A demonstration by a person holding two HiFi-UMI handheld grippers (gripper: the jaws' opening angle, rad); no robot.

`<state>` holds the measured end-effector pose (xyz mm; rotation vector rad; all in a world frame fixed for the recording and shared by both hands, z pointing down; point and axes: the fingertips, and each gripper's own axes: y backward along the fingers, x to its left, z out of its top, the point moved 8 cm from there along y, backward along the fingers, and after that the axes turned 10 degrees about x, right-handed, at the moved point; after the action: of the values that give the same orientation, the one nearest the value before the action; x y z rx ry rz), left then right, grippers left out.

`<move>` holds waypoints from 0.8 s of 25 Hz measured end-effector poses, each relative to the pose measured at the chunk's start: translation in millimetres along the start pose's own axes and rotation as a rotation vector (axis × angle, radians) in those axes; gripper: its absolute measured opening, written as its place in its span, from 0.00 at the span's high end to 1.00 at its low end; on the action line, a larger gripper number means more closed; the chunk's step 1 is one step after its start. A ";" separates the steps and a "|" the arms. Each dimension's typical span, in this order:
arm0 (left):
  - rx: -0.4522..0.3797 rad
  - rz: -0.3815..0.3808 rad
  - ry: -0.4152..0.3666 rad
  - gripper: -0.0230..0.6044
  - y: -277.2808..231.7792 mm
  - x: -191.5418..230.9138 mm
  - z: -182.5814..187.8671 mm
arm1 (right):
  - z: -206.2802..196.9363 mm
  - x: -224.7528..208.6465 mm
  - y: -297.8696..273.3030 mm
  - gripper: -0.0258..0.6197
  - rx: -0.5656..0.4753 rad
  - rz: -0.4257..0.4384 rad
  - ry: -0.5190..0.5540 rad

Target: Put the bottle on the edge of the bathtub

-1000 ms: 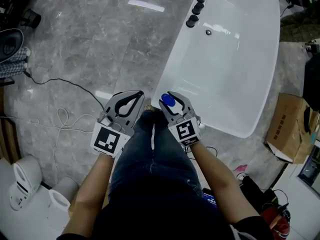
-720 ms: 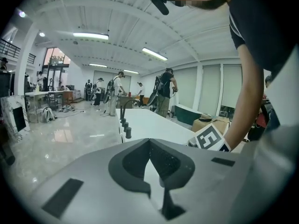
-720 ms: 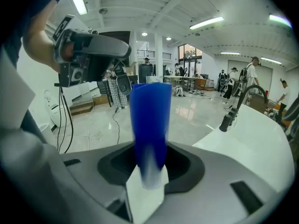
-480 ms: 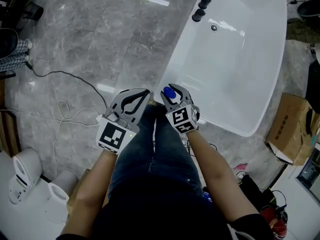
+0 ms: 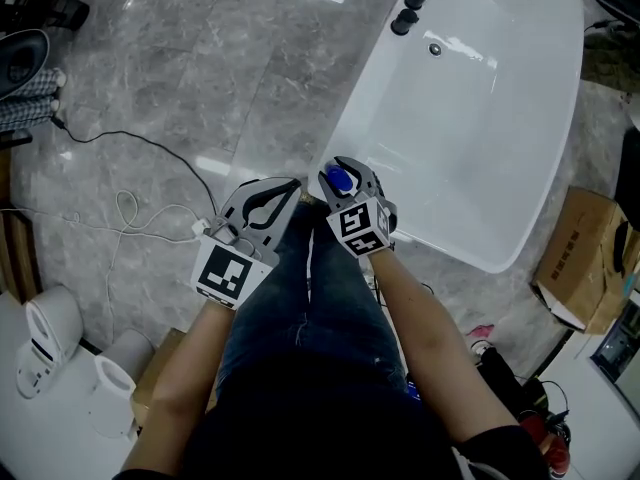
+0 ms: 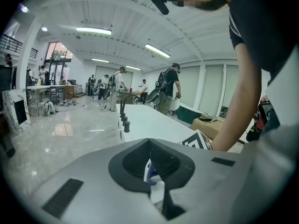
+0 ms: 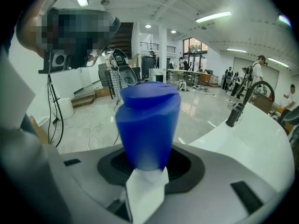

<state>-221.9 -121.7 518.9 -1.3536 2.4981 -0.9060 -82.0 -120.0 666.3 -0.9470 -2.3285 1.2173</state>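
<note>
My right gripper [image 5: 339, 171] is shut on a white bottle with a blue cap [image 5: 340, 179], held just short of the near end of the white bathtub [image 5: 352, 118]. In the right gripper view the blue cap [image 7: 147, 125] stands up between the jaws, and the tub's rim [image 7: 243, 134] curves off to the right. My left gripper [image 5: 289, 184] hangs beside it on the left, over the person's legs, shut with nothing in it. In the left gripper view its tips [image 6: 149, 142] meet, the bottle [image 6: 151, 172] shows through the gap behind them, and the tub [image 6: 149, 120] lies beyond.
Black tap fittings [image 5: 412, 8] stand on the tub's far left rim. A dark cable [image 5: 130, 148] and a white cord [image 5: 128, 213] lie on the grey marble floor to the left. White ceramic pieces [image 5: 50, 358] sit at the lower left, a cardboard box [image 5: 580, 258] at the right. People stand far off.
Both grippers have moved slightly forward towards the tub's near end. The bottle stays in the right gripper's grip, and the left gripper stays shut.
</note>
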 end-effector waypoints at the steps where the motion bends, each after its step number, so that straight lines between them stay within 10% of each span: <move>1: -0.003 -0.002 -0.002 0.93 -1.1 -1.0 -0.1 | -4.4 0.2 -1.8 0.70 0.013 0.002 0.000; 20: 0.017 -0.033 -0.013 0.93 0.1 -18.8 13.4 | -29.5 -0.9 77.5 0.56 -0.042 0.021 -0.009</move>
<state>-205.6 -112.3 505.4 -1.3954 2.4603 -0.9198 -33.5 -71.6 619.6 -0.9847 -2.3651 1.1872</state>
